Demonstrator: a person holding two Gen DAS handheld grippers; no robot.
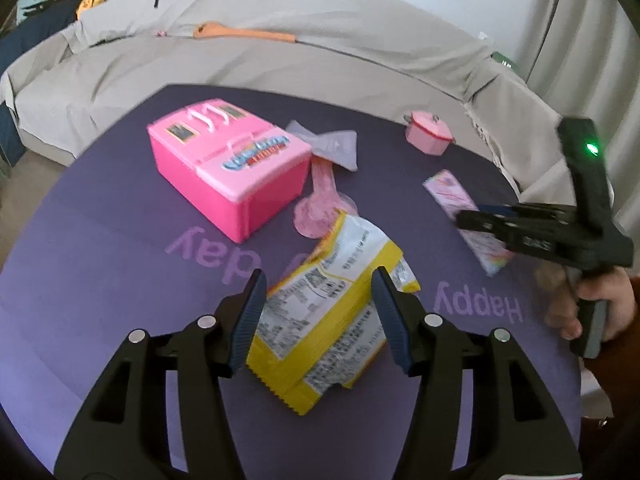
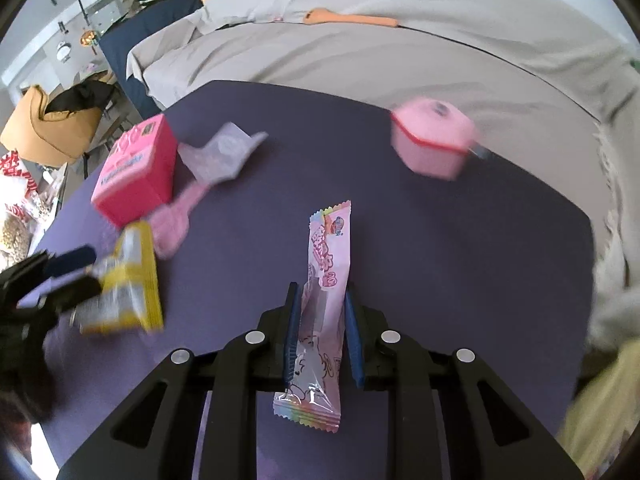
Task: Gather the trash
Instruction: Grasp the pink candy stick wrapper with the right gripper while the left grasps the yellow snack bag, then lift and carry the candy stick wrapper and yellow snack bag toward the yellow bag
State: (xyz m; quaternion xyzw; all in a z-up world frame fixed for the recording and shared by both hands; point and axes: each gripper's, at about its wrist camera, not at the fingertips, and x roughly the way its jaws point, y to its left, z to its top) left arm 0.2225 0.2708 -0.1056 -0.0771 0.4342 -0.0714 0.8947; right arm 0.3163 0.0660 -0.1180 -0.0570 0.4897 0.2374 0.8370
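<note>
Clamping the long pink candy wrapper (image 2: 326,300), the right hand-held gripper (image 2: 320,332) must lift; the left hand-held gripper (image 1: 320,320), jaws apart, straddles the crumpled yellow snack bag (image 1: 332,320) at the counter's six o'clock.

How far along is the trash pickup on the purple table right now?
Nothing looks cleared yet. In hand: the right gripper is closed on the long pink wrapper; the yellow snack bag sits between the left gripper's open jaws, not pinched. Left: the crumpled clear wrapper beside the pink toy box, still on the table.
</note>
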